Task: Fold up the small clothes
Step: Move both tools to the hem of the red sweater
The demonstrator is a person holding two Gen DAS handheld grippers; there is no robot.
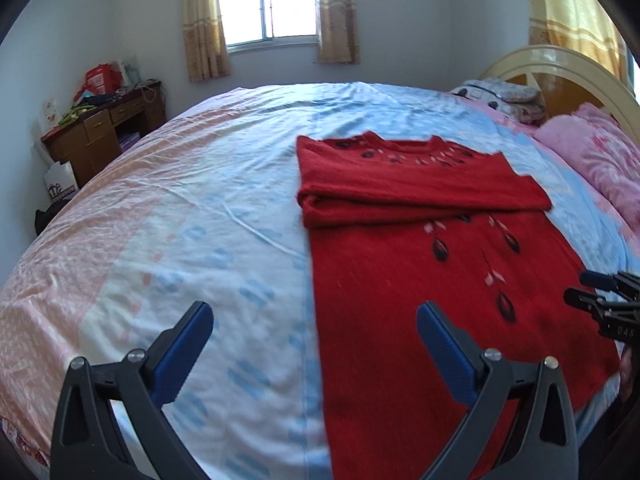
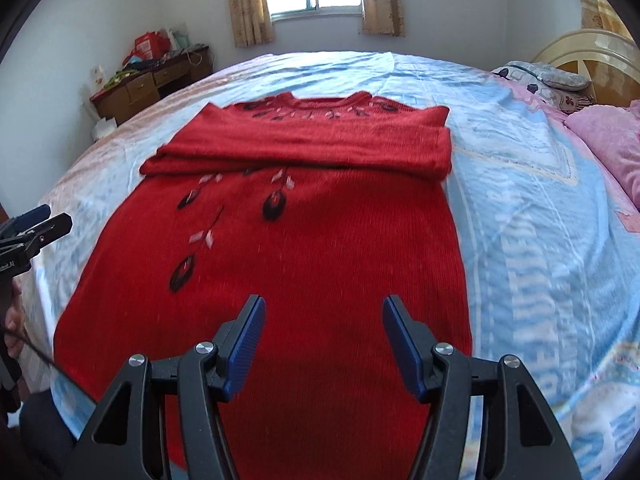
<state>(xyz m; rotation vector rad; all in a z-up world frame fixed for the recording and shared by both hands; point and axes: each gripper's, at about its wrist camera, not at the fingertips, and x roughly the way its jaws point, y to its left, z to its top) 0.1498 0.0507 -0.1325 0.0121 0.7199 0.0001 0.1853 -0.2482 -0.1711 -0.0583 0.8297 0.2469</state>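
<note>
A red knitted sweater (image 1: 420, 280) with dark leaf motifs lies flat on the bed, collar at the far end, both sleeves folded across the chest. It also fills the middle of the right wrist view (image 2: 312, 240). My left gripper (image 1: 316, 316) is open and empty, held above the sweater's left edge near the hem. My right gripper (image 2: 324, 308) is open and empty above the sweater's lower middle. The right gripper shows at the right edge of the left wrist view (image 1: 600, 300), and the left gripper at the left edge of the right wrist view (image 2: 36, 224).
The bed (image 1: 180, 220) has a pale blue and pink sheet. Pink pillows (image 1: 592, 168) and a cream headboard (image 1: 560, 64) are on the right. A cluttered wooden desk (image 1: 104, 124) stands by the far left wall under a curtained window (image 1: 268, 4).
</note>
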